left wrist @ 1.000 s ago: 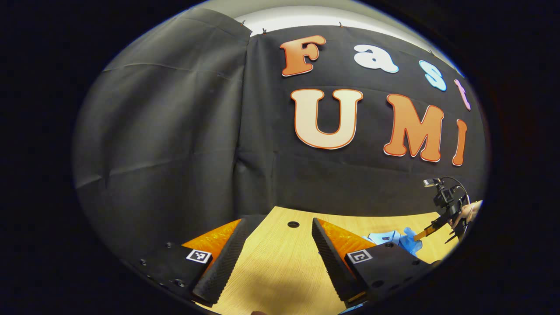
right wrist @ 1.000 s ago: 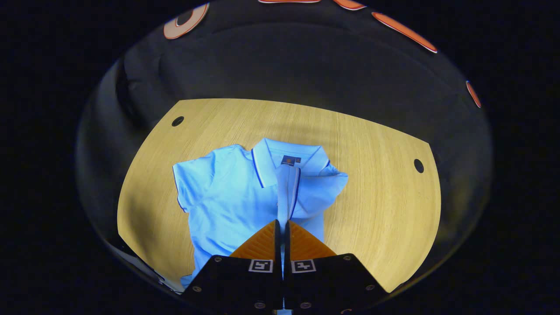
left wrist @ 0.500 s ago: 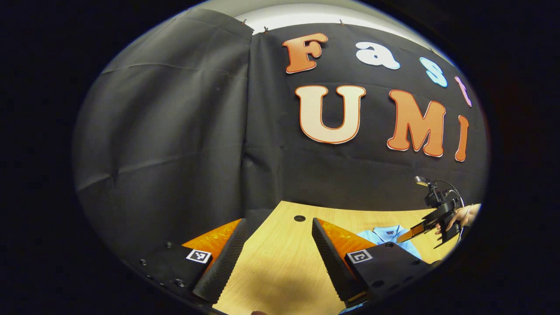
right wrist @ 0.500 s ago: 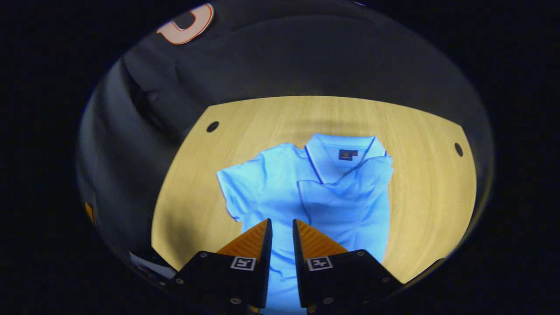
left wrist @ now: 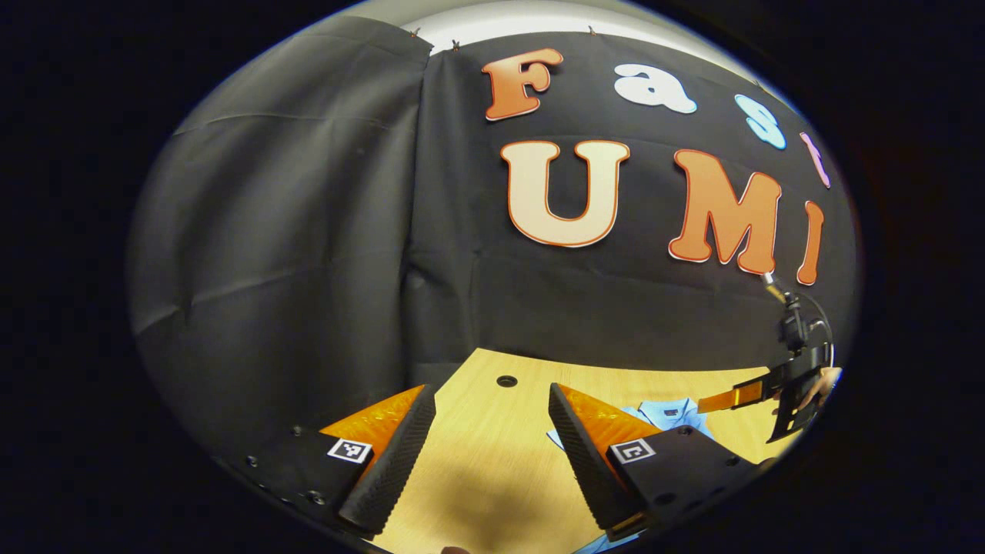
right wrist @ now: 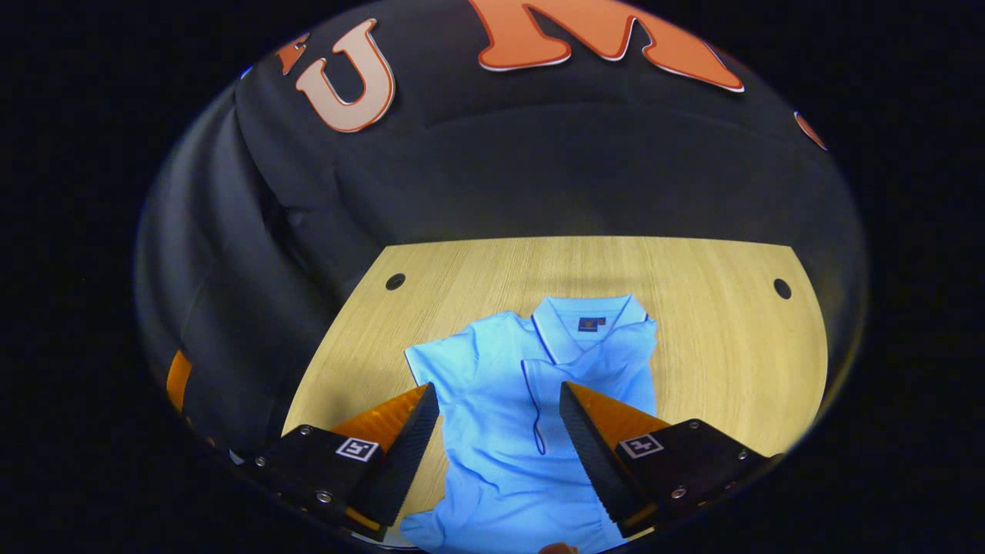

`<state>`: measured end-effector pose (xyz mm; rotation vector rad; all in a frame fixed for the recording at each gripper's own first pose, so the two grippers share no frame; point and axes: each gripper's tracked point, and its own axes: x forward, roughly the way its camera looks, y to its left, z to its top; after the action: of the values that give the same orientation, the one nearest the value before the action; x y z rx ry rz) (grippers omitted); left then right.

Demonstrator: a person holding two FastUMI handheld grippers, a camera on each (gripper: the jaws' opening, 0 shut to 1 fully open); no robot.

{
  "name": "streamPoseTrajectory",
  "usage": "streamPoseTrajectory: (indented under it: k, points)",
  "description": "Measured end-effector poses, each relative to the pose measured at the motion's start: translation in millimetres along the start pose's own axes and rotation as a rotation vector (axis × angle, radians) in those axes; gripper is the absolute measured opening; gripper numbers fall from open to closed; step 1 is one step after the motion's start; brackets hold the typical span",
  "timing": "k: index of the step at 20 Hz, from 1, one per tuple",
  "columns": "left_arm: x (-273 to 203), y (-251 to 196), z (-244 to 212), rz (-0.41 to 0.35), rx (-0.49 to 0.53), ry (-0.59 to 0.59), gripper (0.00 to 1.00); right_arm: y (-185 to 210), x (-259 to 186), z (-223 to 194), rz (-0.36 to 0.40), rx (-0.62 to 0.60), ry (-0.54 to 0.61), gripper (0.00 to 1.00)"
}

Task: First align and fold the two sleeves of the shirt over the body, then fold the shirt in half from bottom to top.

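A light blue polo shirt (right wrist: 592, 362) lies face up on the wooden table (right wrist: 716, 346), collar (right wrist: 589, 323) toward the back wall. The sleeve on the view's right is folded over the body. The other sleeve (right wrist: 446, 362) still spreads out to the left. My right gripper (right wrist: 498, 388) hovers open above the shirt's chest with nothing between its fingers. In the left gripper view, my left gripper (left wrist: 491, 391) stands open over bare table, to the left of the shirt (left wrist: 669, 414). The right gripper (left wrist: 735, 396), held by a hand (left wrist: 819, 383), hangs above the shirt there.
Two dark round holes (right wrist: 395, 281) (right wrist: 782, 288) sit near the table's back corners; one hole (left wrist: 506, 381) lies ahead of my left gripper. Black cloth walls close the booth behind and to the left. Bare wood borders the shirt on both sides.
My right gripper went from shut on the sleeve to wide open, leaving the sleeve folded over the body, and drew back and up. My left gripper barely moved.
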<state>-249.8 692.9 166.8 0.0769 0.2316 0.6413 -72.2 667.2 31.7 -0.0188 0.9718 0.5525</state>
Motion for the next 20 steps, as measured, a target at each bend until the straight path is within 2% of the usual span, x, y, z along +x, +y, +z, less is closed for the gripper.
streamPoseTrajectory:
  k: [4,9,15,20]
  points:
    - [38,-39,-28,-0.043,0.034,0.131,0.97,-32,-36,6,-0.036,0.042,-0.063,0.98]
    - [89,-91,-82,-0.118,-0.008,0.364,0.97,-85,-76,-1,-0.076,0.113,-0.106,0.97]
    - [142,-121,-151,-0.107,0.058,0.590,0.98,-141,-103,-27,-0.117,0.203,-0.104,0.98]
    - [179,-131,-207,-0.071,0.102,0.718,0.98,-188,-117,-51,-0.157,0.264,-0.078,0.98]
